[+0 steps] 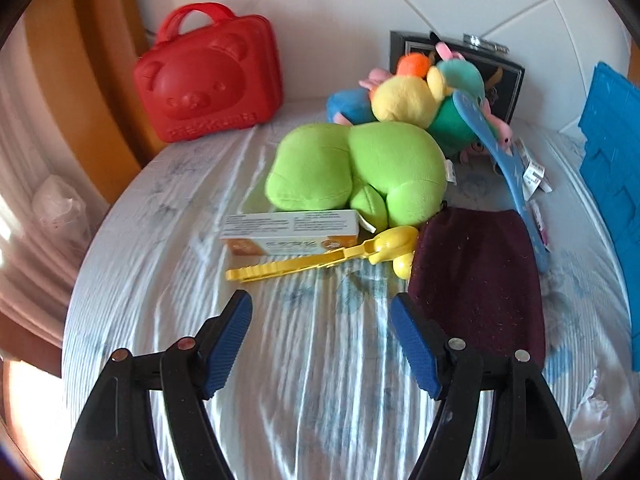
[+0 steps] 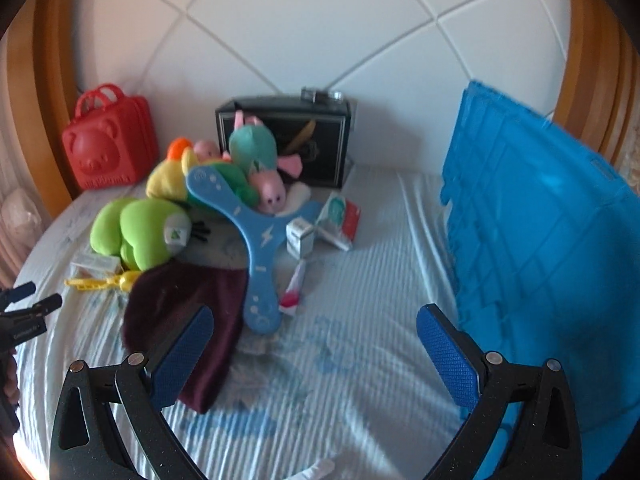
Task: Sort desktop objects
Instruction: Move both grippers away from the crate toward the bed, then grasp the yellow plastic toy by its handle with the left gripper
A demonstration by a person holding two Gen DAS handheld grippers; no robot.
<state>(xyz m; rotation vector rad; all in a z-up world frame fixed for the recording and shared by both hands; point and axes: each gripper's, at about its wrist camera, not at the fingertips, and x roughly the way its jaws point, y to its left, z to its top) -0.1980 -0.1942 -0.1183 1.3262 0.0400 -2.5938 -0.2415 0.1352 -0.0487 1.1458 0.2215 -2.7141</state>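
Observation:
A heap of things lies on a striped sheet [image 1: 312,360]. A green plush [image 1: 360,168] sits in the middle, with a small orange-and-white box [image 1: 290,232] and a yellow plastic clip toy [image 1: 320,260] in front of it. A dark maroon cloth [image 1: 480,280] lies to the right, crossed by a blue boomerang [image 2: 256,232]. Coloured plush toys [image 2: 224,172] pile up behind. My left gripper [image 1: 322,304] is open above the sheet, short of the yellow toy. My right gripper [image 2: 316,320] is open over the sheet, its left finger above the maroon cloth [image 2: 180,320].
A red bear-faced case [image 1: 208,80] stands at the back left against the headboard. A black box [image 2: 288,140] stands behind the plush pile. A blue plastic crate [image 2: 540,260] rises at the right. Small white cartons [image 2: 320,228] and a pink tube [image 2: 294,288] lie near the boomerang.

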